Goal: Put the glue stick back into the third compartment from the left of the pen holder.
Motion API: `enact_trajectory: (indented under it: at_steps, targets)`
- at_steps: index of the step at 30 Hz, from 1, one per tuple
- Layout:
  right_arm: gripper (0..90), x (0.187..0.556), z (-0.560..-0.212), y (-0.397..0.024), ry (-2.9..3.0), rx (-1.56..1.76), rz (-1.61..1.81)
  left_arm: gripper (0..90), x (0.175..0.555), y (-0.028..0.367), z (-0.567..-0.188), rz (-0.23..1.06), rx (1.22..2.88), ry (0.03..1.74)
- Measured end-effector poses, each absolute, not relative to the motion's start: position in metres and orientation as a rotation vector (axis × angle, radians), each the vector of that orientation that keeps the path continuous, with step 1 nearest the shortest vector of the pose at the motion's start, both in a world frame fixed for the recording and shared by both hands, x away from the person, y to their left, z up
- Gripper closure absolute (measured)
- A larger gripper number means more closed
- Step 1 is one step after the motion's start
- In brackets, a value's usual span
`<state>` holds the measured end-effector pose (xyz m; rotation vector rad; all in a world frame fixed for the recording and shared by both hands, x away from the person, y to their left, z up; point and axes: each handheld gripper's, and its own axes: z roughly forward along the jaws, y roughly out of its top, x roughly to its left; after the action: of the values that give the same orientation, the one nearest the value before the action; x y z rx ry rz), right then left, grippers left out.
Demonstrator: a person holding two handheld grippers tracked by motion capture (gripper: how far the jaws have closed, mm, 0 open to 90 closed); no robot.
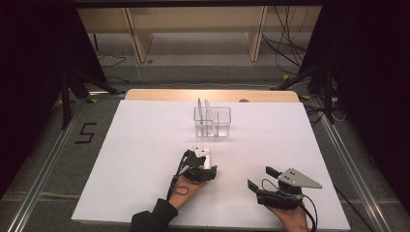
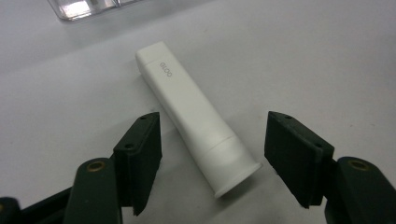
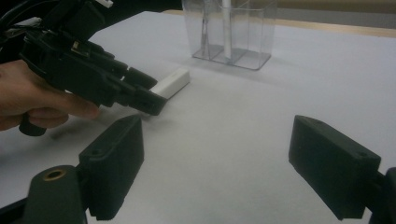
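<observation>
Smooth matt white plastic tube [image 2: 194, 119] on a matt white table [image 1: 145, 145].
Clear glossy plastic holder [image 1: 212, 121]; matt black plastic left gripper [image 2: 212, 156].

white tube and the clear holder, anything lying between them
Nothing: the left gripper view shows only bare white table between the white tube and the clear holder.

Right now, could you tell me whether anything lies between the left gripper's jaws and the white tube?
Nothing visible does. The white tube lies flat on the table, already between the left gripper jaws, which stand apart on either side with bare gaps.
</observation>
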<state>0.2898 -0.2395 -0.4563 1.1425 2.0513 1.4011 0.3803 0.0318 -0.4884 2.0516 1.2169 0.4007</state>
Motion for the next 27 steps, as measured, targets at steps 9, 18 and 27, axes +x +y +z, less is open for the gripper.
enact_trajectory:
  at_steps: [9, 18, 27]
  targets:
    - [19.3, 0.2897, -0.4563, -0.2396, 2.050, 1.141, 1.398, 43.4, 0.3811, 0.0293, -0.4912, 0.431, 2.053, 1.228]
    - [19.8, 0.2897, -0.4563, -0.2394, 2.049, 1.136, 1.394, 49.9, 0.3791, 0.0280, -0.4916, 0.477, 2.071, 1.213]
    - [20.0, 0.2898, -0.4565, -0.2396, 2.050, 1.139, 1.388, 60.8, 0.3786, 0.0311, -0.4911, 0.472, 2.061, 1.222]
